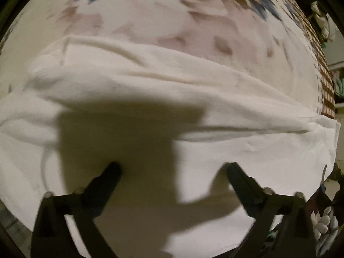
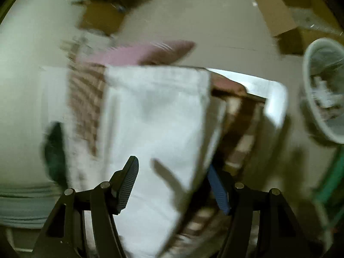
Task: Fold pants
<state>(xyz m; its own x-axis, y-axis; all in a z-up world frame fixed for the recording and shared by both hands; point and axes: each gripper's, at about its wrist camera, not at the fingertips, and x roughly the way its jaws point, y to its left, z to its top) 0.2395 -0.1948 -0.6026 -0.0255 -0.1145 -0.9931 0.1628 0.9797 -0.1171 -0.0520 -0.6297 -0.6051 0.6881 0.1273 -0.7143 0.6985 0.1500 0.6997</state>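
The white pants (image 1: 150,99) lie spread on a floral bedsheet (image 1: 150,21), with long creases running across them. My left gripper (image 1: 174,168) is open just above the pants, its dark shadow falling on the cloth between the fingers. In the blurred right wrist view a leg of the white pants (image 2: 154,118) reaches away over the bed's edge. My right gripper (image 2: 174,172) is open over that leg, with its left finger (image 2: 129,178) above the cloth and its right finger (image 2: 217,187) beyond the cloth's right edge.
A checked brown border (image 1: 326,90) marks the bed's right edge. In the right wrist view there are a pink pillow (image 2: 146,51), cardboard boxes (image 2: 277,15) on the floor, a white bin (image 2: 322,90) at the right, and a green object (image 2: 331,182).
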